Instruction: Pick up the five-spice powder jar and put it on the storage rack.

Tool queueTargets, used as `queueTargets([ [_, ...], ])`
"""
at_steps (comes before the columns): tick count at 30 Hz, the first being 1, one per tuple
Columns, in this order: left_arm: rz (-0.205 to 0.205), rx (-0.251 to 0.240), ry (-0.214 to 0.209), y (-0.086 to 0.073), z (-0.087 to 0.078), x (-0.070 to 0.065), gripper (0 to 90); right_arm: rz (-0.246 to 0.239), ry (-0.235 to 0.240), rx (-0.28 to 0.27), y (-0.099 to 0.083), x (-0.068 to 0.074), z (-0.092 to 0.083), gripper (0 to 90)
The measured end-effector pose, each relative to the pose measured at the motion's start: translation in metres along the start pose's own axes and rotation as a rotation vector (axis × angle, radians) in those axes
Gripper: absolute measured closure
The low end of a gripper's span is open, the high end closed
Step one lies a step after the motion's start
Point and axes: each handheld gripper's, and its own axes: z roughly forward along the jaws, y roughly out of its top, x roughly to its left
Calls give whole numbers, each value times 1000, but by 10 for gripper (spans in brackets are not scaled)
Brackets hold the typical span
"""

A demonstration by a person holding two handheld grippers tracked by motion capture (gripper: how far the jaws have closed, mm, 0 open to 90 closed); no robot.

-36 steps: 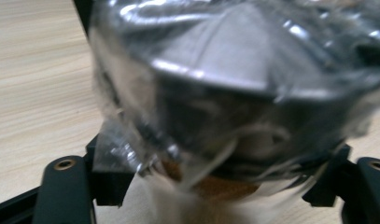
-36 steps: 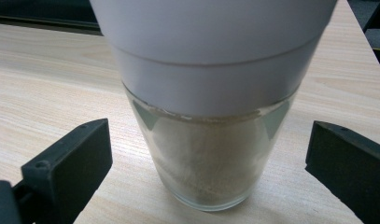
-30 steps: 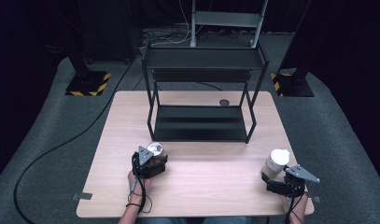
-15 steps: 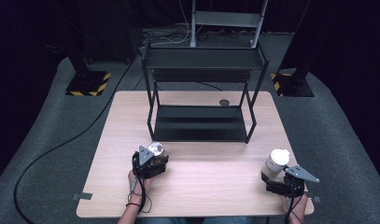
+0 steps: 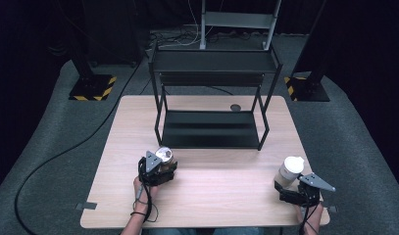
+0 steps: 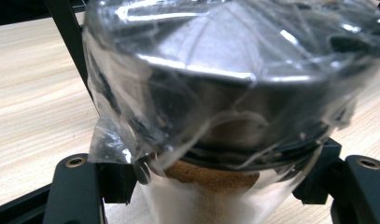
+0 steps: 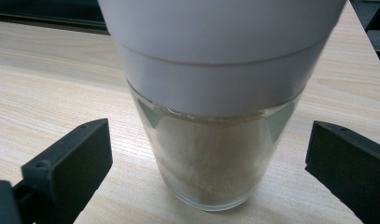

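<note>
A glass jar (image 5: 163,155) with a silver lid under crinkled clear film stands at the table's front left. My left gripper (image 5: 159,170) is shut on it. In the left gripper view the black jaws press the jar (image 6: 234,93) from both sides below the lid, on either side of the left gripper (image 6: 218,179). At the front right stands a glass jar (image 5: 290,169) with a white lid and pale powder inside. My right gripper (image 5: 286,188) is open around it. In the right gripper view the jar (image 7: 215,149) sits between the wide jaws of the right gripper (image 7: 211,158), which are clear of the glass.
A black two-level metal shelf rack (image 5: 211,88) stands on the far half of the wooden table (image 5: 221,196). A small dark round disc (image 5: 235,107) lies beside its right rear leg. Hazard-striped stand bases and cables sit on the grey floor beyond.
</note>
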Motion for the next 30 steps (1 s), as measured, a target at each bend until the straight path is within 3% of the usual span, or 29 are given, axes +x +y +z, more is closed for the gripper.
queueTargets([
  [10,19,-15,-16,12,-7,5,304,0,1,1,0,0,0,0],
  [24,89,-27,-30,36,-16,8,304,0,3,1,0,-1,0,0],
  [30,97,-42,-40,45,-19,13,304,-1,5,1,0,-1,0,0],
])
